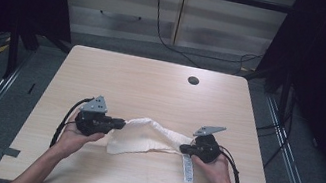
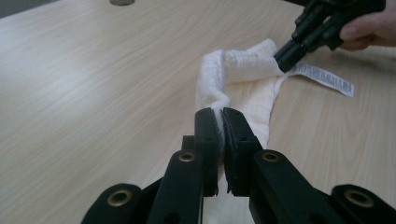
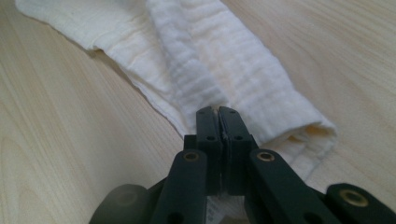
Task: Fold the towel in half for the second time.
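Note:
A cream-white cloth (image 1: 148, 137) lies bunched on the wooden table (image 1: 152, 84) between my two grippers. My left gripper (image 1: 120, 123) is shut on the cloth's left end; in the left gripper view its jaws pinch a fold of the cloth (image 2: 243, 65) at my left gripper (image 2: 220, 112). My right gripper (image 1: 183, 149) is shut on the cloth's right edge, and the right gripper view has the cloth (image 3: 219, 70) running away from my right gripper (image 3: 218, 110). A white printed label (image 1: 187, 168) trails from the cloth beside the right hand; the label (image 2: 327, 79) also lies flat on the wood.
A round cable hole (image 1: 193, 80) sits at the table's far right. Dark frame posts stand at both sides, and cabinets with a hanging cable (image 1: 161, 30) lie beyond the far edge. Bare wood spreads across the table's far half.

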Tool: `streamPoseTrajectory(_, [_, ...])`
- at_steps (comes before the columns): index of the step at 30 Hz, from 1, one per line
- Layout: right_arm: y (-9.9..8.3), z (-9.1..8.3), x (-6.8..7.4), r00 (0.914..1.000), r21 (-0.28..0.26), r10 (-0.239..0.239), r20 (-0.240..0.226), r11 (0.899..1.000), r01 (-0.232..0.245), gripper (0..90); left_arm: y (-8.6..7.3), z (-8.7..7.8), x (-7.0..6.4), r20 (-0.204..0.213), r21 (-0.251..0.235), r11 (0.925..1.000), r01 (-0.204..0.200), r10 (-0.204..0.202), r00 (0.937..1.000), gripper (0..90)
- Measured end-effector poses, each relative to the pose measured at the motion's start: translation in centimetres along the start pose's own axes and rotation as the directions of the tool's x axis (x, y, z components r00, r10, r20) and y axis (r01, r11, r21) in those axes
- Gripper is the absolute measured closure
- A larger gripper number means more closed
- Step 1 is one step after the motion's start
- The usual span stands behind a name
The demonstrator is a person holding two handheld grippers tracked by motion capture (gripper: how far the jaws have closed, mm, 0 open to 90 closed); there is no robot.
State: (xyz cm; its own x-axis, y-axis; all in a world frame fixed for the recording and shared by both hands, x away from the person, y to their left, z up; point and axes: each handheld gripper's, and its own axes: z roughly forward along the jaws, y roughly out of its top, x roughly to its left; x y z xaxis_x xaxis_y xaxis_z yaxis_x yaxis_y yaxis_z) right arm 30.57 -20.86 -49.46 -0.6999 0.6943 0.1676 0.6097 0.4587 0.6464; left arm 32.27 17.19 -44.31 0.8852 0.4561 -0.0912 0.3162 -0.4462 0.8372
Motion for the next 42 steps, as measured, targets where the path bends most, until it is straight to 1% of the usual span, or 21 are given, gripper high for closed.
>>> streamPoseTrajectory(2, [0.0,0.0,0.0,1.0000,-0.002,-0.001,-0.001,1.000,0.001,88.0,-0.6,-0.2,-0.5,0.004,0.012,0.9999,0.004,-0.004,1.0000,85.3])
streamPoseTrajectory(7, [-0.1,0.0,-0.1,0.9999,-0.008,0.012,-0.008,1.000,-0.013,88.0,-1.7,0.1,-1.9,0.035,0.070,0.9967,-0.040,0.037,0.9987,85.2])
streamPoseTrajectory(9, [-0.1,0.0,0.0,1.0000,-0.004,0.009,-0.001,1.000,-0.009,88.0,-2.2,0.3,-2.4,0.053,0.096,0.9945,-0.041,0.036,0.9980,85.1])
streamPoseTrajectory(10, [-0.1,0.0,0.0,1.0000,-0.004,0.007,-0.001,1.000,-0.007,88.0,-2.4,0.5,-2.6,0.065,0.111,0.9932,-0.037,0.030,0.9974,85.0])
streamPoseTrajectory(12, [-0.2,0.0,0.0,0.9999,-0.011,0.012,-0.004,1.000,-0.012,88.0,-2.8,0.8,-3.1,0.067,0.141,0.9882,-0.059,0.050,0.9965,85.0])
streamPoseTrajectory(13, [-0.2,0.0,0.0,0.9998,-0.011,0.018,-0.004,1.000,-0.018,88.0,-3.1,1.0,-3.3,0.082,0.148,0.9867,-0.066,0.054,0.9952,85.0])
streamPoseTrajectory(15, [-0.1,0.0,0.0,0.9999,-0.004,0.011,0.000,1.000,-0.011,88.0,-3.4,1.2,-3.6,0.078,0.173,0.9820,-0.075,0.063,0.9950,85.0])
streamPoseTrajectory(17, [-0.1,0.0,0.0,0.9999,-0.005,0.016,-0.001,1.000,-0.016,88.0,-3.8,1.3,-3.5,0.086,0.186,0.9796,-0.077,0.062,0.9944,85.0])
streamPoseTrajectory(19, [-0.2,0.0,0.0,0.9999,-0.009,0.012,-0.003,1.000,-0.012,88.0,-4.3,1.2,-3.6,0.093,0.191,0.9802,-0.051,0.034,0.9951,85.0])
streamPoseTrajectory(20, [-0.2,0.0,0.0,0.9999,-0.010,0.011,0.000,1.000,-0.011,88.0,-4.6,1.2,-3.7,0.099,0.198,0.9787,-0.053,0.033,0.9945,85.0])
streamPoseTrajectory(21, [-0.2,0.0,0.1,1.0000,-0.010,0.009,0.001,1.000,-0.009,88.0,-5.0,1.1,-3.9,0.099,0.222,0.9724,-0.073,0.052,0.9937,85.0])
streamPoseTrajectory(23, [-0.2,0.0,0.0,1.0000,-0.009,0.005,-0.004,1.000,-0.005,88.0,-5.9,1.1,-4.1,0.101,0.227,0.9710,-0.076,0.054,0.9934,85.0])
streamPoseTrajectory(24, [-0.2,0.0,0.0,1.0000,-0.009,0.005,-0.006,1.000,-0.005,88.0,-6.1,0.9,-4.1,0.101,0.212,0.9748,-0.071,0.050,0.9936,84.9])
streamPoseTrajectory(25, [-0.1,0.0,0.1,1.0000,-0.007,0.003,0.003,1.000,-0.003,88.0,-6.1,0.7,-4.1,0.083,0.222,0.9722,-0.074,0.057,0.9949,84.9])
streamPoseTrajectory(29, [0.0,-0.1,0.7,0.9976,0.011,-0.044,0.053,0.999,0.043,87.9,-6.2,0.7,-4.1,0.061,0.215,0.9725,-0.090,0.079,0.9950,85.1])
streamPoseTrajectory(30, [0.0,-0.2,0.8,0.9973,0.014,-0.043,0.059,0.999,0.042,87.9,-6.2,0.7,-3.9,0.058,0.220,0.9711,-0.092,0.082,0.9950,85.1])
streamPoseTrajectory(32, [-0.1,-0.3,0.7,0.9972,0.014,-0.040,0.063,0.999,0.039,87.8,-6.3,0.7,-3.5,0.047,0.210,0.9750,-0.074,0.065,0.9968,85.1])
streamPoseTrajectory(34, [-0.4,-0.5,0.6,0.9973,0.007,-0.038,0.062,0.999,0.038,87.7,-6.4,0.7,-2.8,0.055,0.198,0.9794,-0.041,0.031,0.9980,85.1])
streamPoseTrajectory(36, [-0.5,-1.0,0.8,0.9947,0.024,-0.051,0.089,0.998,0.049,87.5,-6.4,0.7,-2.4,0.049,0.193,0.9804,-0.039,0.030,0.9984,85.1])
streamPoseTrajectory(38, [-0.7,-1.4,1.1,0.9946,0.026,-0.045,0.093,0.999,0.043,87.5,-6.4,0.7,-2.4,0.030,0.197,0.9793,-0.046,0.041,0.9987,85.1])
streamPoseTrajectory(42, [-1.4,-1.8,1.7,0.9932,0.022,-0.060,0.100,0.998,0.059,87.5,-6.4,0.7,-2.1,0.026,0.191,0.9808,-0.041,0.037,0.9990,85.1])
